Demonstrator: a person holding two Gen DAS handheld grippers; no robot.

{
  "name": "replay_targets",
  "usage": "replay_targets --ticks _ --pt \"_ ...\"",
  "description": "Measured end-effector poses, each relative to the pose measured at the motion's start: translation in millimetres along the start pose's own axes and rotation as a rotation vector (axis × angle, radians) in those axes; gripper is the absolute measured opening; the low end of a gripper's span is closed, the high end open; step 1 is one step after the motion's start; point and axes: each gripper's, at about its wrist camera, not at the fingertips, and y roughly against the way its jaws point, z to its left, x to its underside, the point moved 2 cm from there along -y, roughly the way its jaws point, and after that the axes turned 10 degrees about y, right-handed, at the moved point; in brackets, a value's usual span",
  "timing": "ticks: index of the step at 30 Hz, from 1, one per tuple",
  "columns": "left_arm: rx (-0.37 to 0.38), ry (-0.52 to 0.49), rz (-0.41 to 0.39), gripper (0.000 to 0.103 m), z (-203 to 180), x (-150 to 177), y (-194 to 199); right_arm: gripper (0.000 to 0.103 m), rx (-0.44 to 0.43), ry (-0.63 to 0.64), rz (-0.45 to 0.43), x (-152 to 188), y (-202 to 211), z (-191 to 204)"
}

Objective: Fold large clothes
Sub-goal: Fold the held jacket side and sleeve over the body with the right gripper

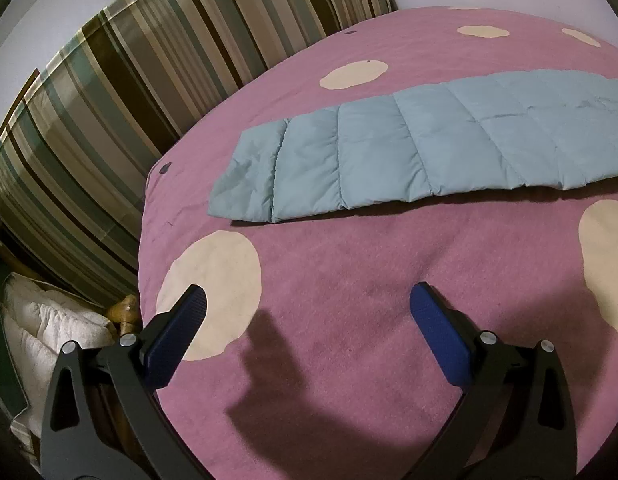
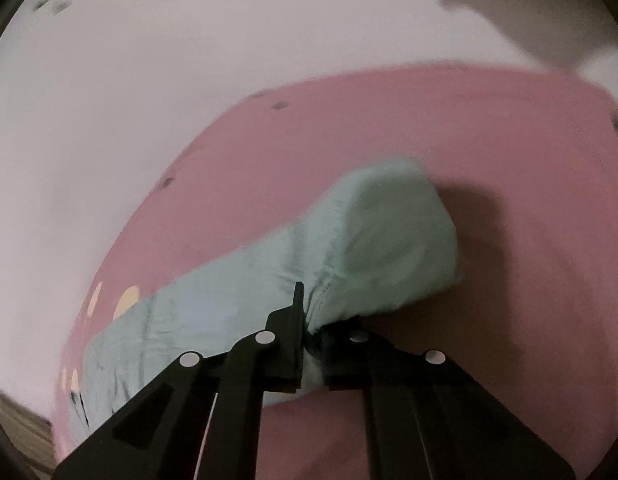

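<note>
A pale blue quilted padded garment (image 1: pixel 413 148) lies folded into a long narrow strip across the pink bedspread (image 1: pixel 349 280). My left gripper (image 1: pixel 309 304) hovers over the bedspread in front of the strip, open, with nothing between its blue pads (image 1: pixel 181 332). In the blurred right wrist view my right gripper (image 2: pixel 313 324) is shut on the near edge of the garment (image 2: pixel 369 240). The pinched fabric bunches at the jaws and a puffy end bulges beyond them, lifted off the bedspread (image 2: pixel 469 140).
The bedspread carries cream dots (image 1: pixel 217 292). A striped curtain or cover (image 1: pixel 121 92) hangs along the bed's left side, with a white towel bundle (image 1: pixel 41 328) and a wooden bedpost knob (image 1: pixel 125 312) below it. A pale wall (image 2: pixel 149 60) rises behind the bed.
</note>
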Motion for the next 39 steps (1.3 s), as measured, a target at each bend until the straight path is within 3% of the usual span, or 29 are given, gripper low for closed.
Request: replay_targets --ticks 5,14,21,32,39 --pt "-0.003 -0.003 -0.001 0.101 0 0 0 0.005 -0.121 0.201 -0.034 -7 17 98" --pt "0.007 0.005 0.003 0.101 0 1 -1 0.005 -0.382 0.537 0.037 56 29 295" --pt "0.012 0.009 0.006 0.101 0 0 -2 0.005 -0.474 0.726 0.113 127 27 398" --pt "0.014 0.009 0.008 0.101 0 1 -2 0.005 -0.517 0.958 0.219 232 27 446" --pt "0.011 0.007 0.008 0.101 1 0 -2 0.008 -0.498 1.088 0.313 275 9 460"
